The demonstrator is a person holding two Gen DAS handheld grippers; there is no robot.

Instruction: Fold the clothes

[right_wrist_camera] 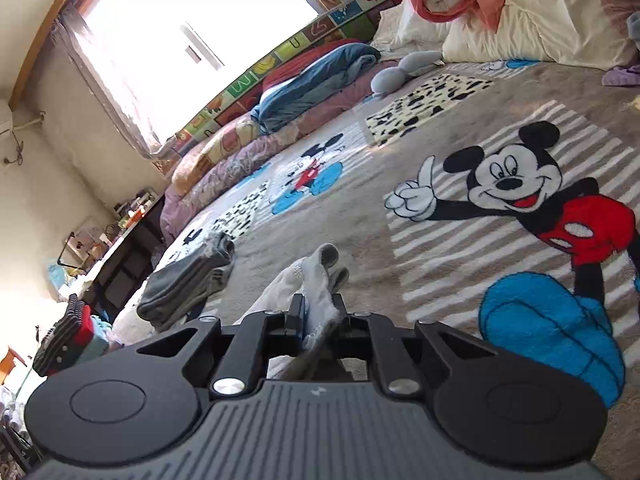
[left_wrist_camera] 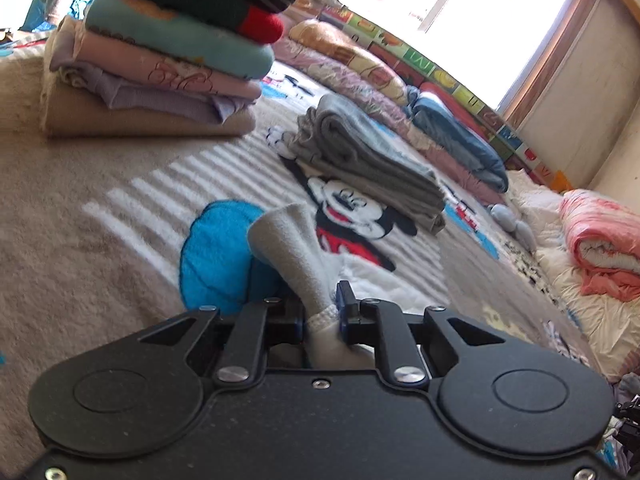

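My left gripper (left_wrist_camera: 320,312) is shut on a pale grey sock (left_wrist_camera: 290,240), which sticks forward from the jaws above the Mickey Mouse blanket (left_wrist_camera: 80,220). My right gripper (right_wrist_camera: 318,314) is shut on a grey-white sock (right_wrist_camera: 316,280) that pokes out over the same blanket (right_wrist_camera: 440,240). A tall stack of folded clothes (left_wrist_camera: 160,52) stands at the far left in the left wrist view and shows at the left edge of the right wrist view (right_wrist_camera: 72,340). A folded grey pile (left_wrist_camera: 372,160) lies ahead of the left gripper; it also shows in the right wrist view (right_wrist_camera: 188,280).
Rolled quilts (left_wrist_camera: 352,68) and a blue blanket (left_wrist_camera: 456,136) line the wall under the window. A pink quilt (left_wrist_camera: 600,236) and white pillows (right_wrist_camera: 540,20) lie at the bed's end. A grey soft toy (right_wrist_camera: 400,70) lies near them. A cluttered desk (right_wrist_camera: 120,232) stands beside the bed.
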